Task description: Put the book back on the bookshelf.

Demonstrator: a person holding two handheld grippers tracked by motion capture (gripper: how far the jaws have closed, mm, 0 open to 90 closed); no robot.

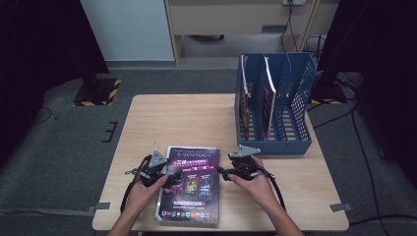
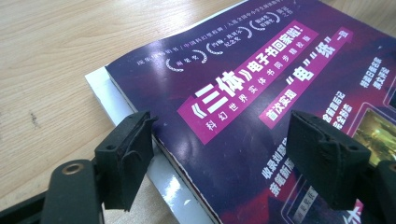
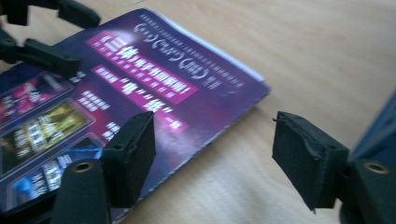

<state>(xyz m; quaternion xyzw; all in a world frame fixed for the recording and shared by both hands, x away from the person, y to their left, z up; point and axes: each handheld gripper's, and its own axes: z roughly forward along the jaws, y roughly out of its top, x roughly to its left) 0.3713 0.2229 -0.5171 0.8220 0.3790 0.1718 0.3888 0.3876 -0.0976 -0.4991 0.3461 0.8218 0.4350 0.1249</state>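
Magazine [image 1: 191, 186], purple-covered, lies flat on the wooden table [image 1: 182, 118] at about six o'clock from the table's middle, its near edge close to the table's front edge and its far edge pointing toward twelve. The left gripper [image 1: 169, 178] sits at the magazine's nine o'clock side; in the left gripper view its jaws stand apart and empty, one jaw over the bare wood and the white page edge, the other over the printed cover, so they straddle the magazine's left edge without pressing on it. The right gripper [image 1: 222, 172] sits at the magazine's three o'clock side; in the right gripper view its jaws are also spread with nothing between the pads, one above the cover near the right edge, the other above bare wood just beside it. A blue file rack [image 1: 275, 105] stands at about two o'clock from the magazine, near the table's right rear part, with some magazines upright in its left slots; its front wall lies just beyond the right gripper and is the closest thing in the way on that side. From nine round to twelve o'clock the tabletop is bare wood up to the far and left edges. Beyond the table lies grey carpet [image 1: 59, 147] with cables [image 1: 361, 147] trailing at three o'clock.
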